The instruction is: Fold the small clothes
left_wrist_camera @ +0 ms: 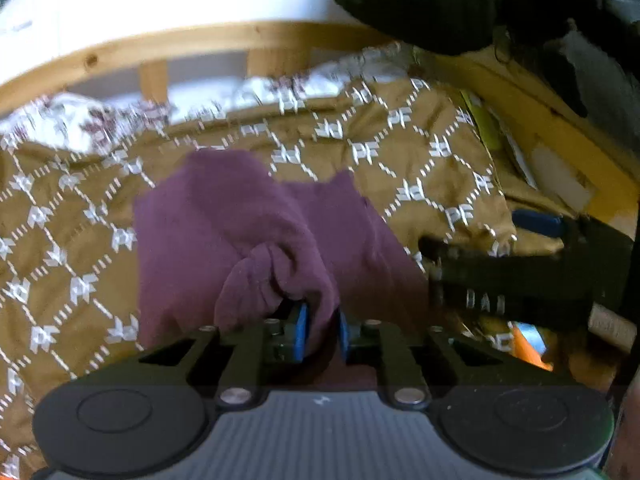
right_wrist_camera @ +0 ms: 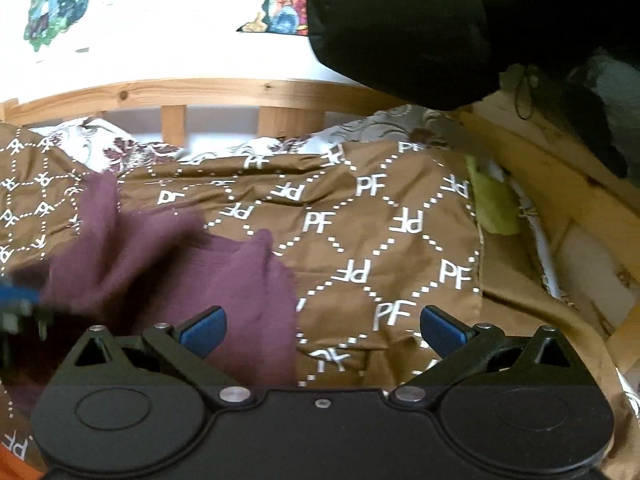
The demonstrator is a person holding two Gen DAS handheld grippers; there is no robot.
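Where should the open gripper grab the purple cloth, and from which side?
Probably the purple cloth's free right edge, coming in from the right over the brown bedcover. The right gripper is open beside it, and the left gripper already pinches the bunched part.

Left gripper (left_wrist_camera: 322,330) with blue pads (left_wrist_camera: 301,330) closed on a bunched fold of the purple garment (left_wrist_camera: 240,220), which spreads ahead of the fingers over a brown patterned bedcover (left_wrist_camera: 420,148) (white "PF" motifs); the right gripper (left_wrist_camera: 520,276) lies right of the fingers.
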